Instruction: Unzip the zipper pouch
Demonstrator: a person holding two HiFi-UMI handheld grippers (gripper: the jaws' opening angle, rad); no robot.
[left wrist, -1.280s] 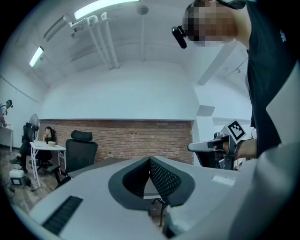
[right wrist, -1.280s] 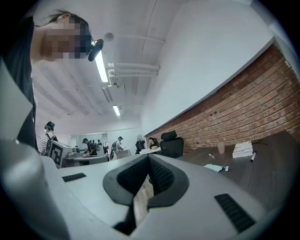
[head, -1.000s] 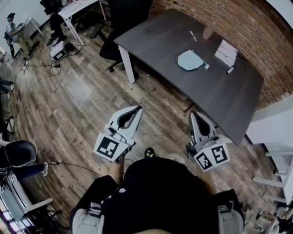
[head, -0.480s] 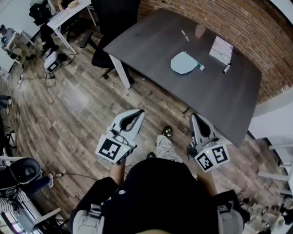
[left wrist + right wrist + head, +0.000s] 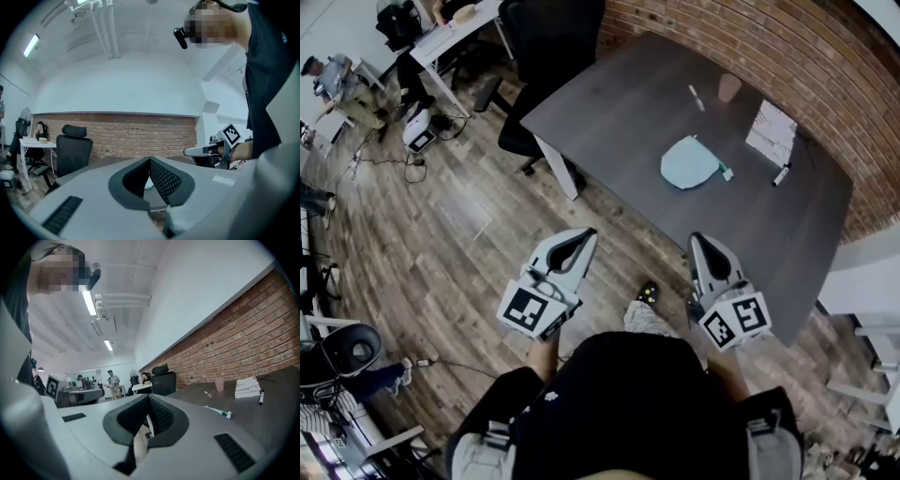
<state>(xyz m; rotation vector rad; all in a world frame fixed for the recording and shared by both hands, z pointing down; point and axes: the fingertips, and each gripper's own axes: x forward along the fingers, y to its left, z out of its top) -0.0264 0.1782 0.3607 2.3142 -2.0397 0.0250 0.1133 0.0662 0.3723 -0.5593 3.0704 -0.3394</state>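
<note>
A light blue zipper pouch [image 5: 691, 162] lies flat on the dark table [image 5: 628, 112], its teal pull tab at its right end. In the right gripper view the pouch [image 5: 218, 411] shows as a thin teal strip on the tabletop. Both grippers hang over the wooden floor, well short of the table. My left gripper [image 5: 586, 234] is shut with nothing in it. My right gripper [image 5: 697, 240] is shut and empty too, its tip near the table's near edge. The left gripper view looks over shut jaws toward the table and brick wall.
On the table are a pink cup [image 5: 728, 87], a white pen [image 5: 697, 97], a paper notepad [image 5: 772, 132] and a marker [image 5: 782, 174]. A black office chair [image 5: 546, 56] stands at the table's far left. A brick wall runs behind. White desks and people are at far left.
The view has shifted as the person steps; the table and pouch sit slightly nearer and more to the right than half a second ago. Both grippers keep the same shut pose.
</note>
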